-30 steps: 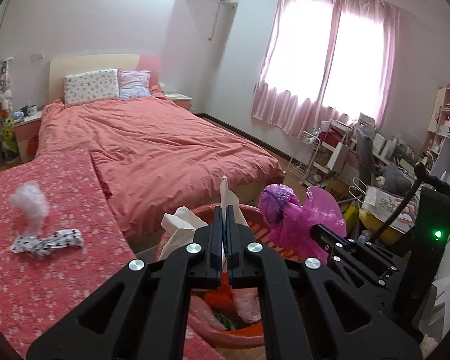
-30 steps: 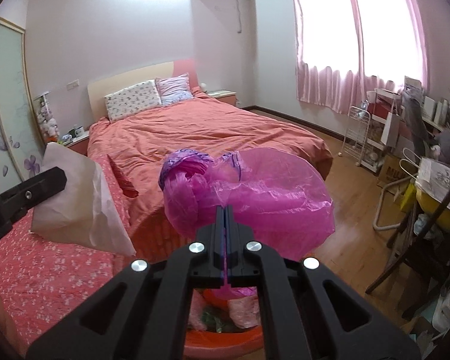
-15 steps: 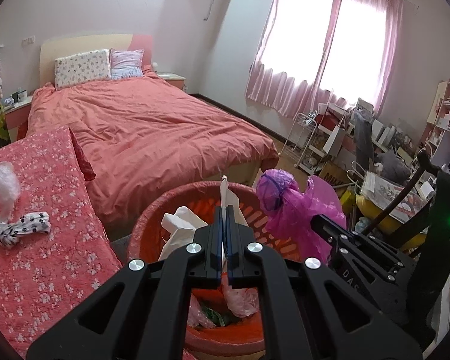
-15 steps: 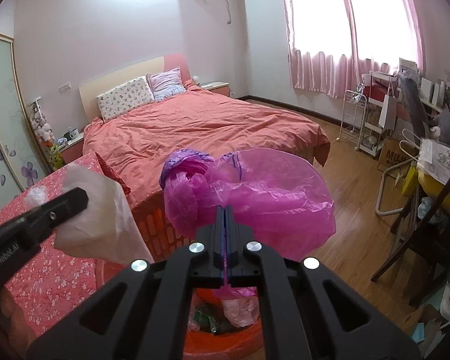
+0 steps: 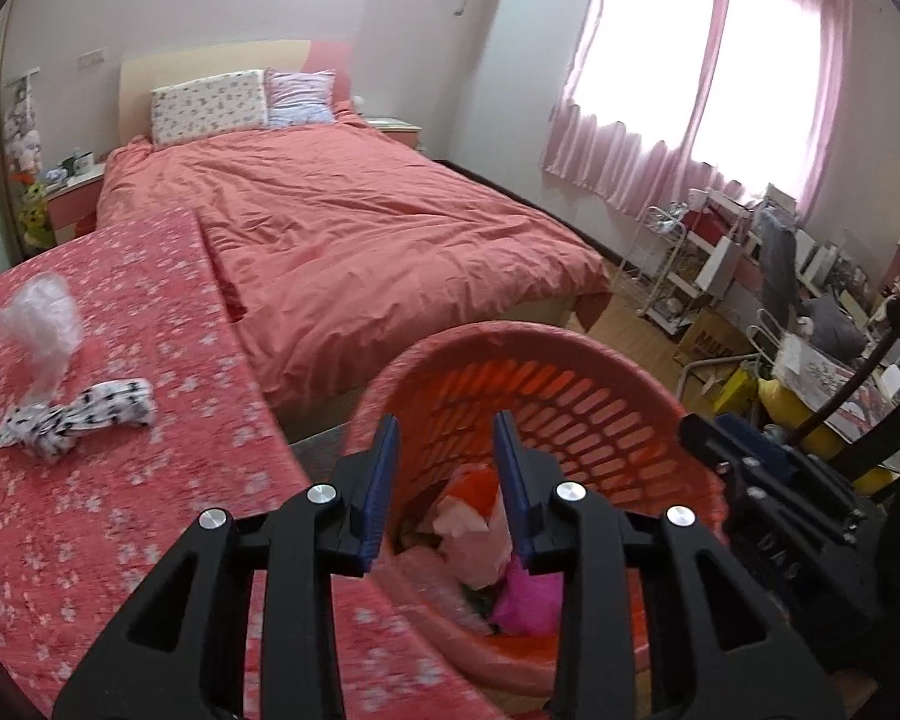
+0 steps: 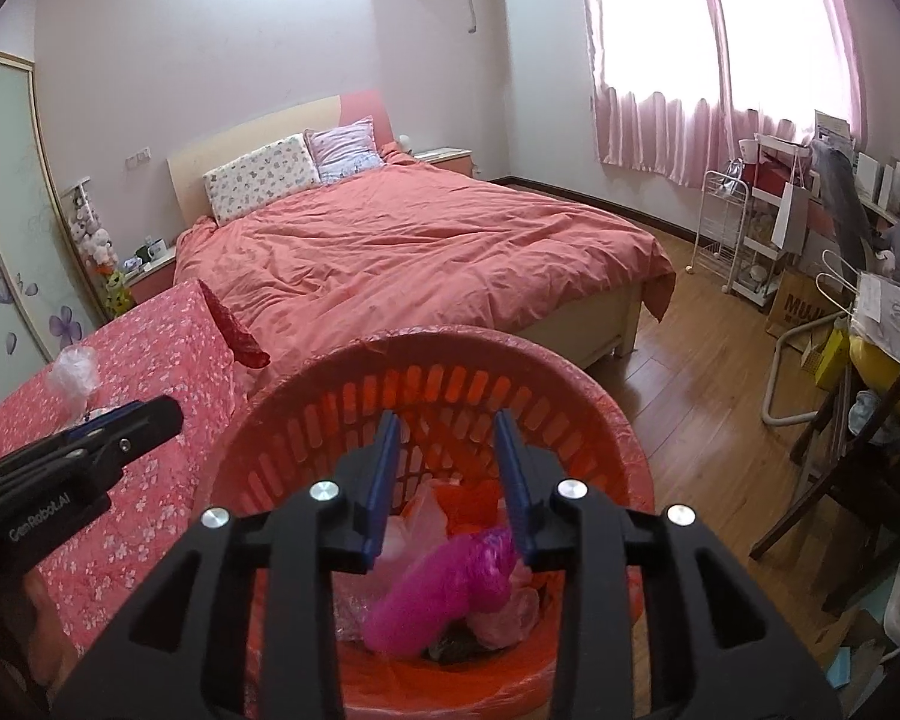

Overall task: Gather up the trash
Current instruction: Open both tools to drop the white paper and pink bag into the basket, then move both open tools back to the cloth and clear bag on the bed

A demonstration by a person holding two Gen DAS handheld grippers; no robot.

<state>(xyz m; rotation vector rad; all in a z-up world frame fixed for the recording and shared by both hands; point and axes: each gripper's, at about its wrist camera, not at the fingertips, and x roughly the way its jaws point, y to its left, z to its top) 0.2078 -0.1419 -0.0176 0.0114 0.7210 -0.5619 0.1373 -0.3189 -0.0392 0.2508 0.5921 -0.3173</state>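
Observation:
A red slatted basket (image 5: 576, 396) (image 6: 450, 372) stands beside the red floral table. In it lie a magenta plastic bag (image 6: 444, 591) (image 5: 525, 597), a pale bag (image 5: 471, 540) and other scraps. My left gripper (image 5: 445, 450) is open and empty over the basket's near rim. My right gripper (image 6: 448, 450) is open and empty over the basket. On the table (image 5: 120, 480) lie a clear crumpled plastic wad (image 5: 42, 324) (image 6: 75, 369) and a black-and-white patterned wrapper (image 5: 72, 417).
A bed with a salmon duvet (image 5: 360, 228) fills the middle of the room. A white wire cart (image 6: 744, 228), boxes and a dark chair (image 6: 858, 468) crowd the right side. Wooden floor (image 6: 702, 360) lies between bed and clutter.
Both grippers have opened. The white bag and the magenta bag have dropped from them into the basket. Both views now tilt down over the basket.

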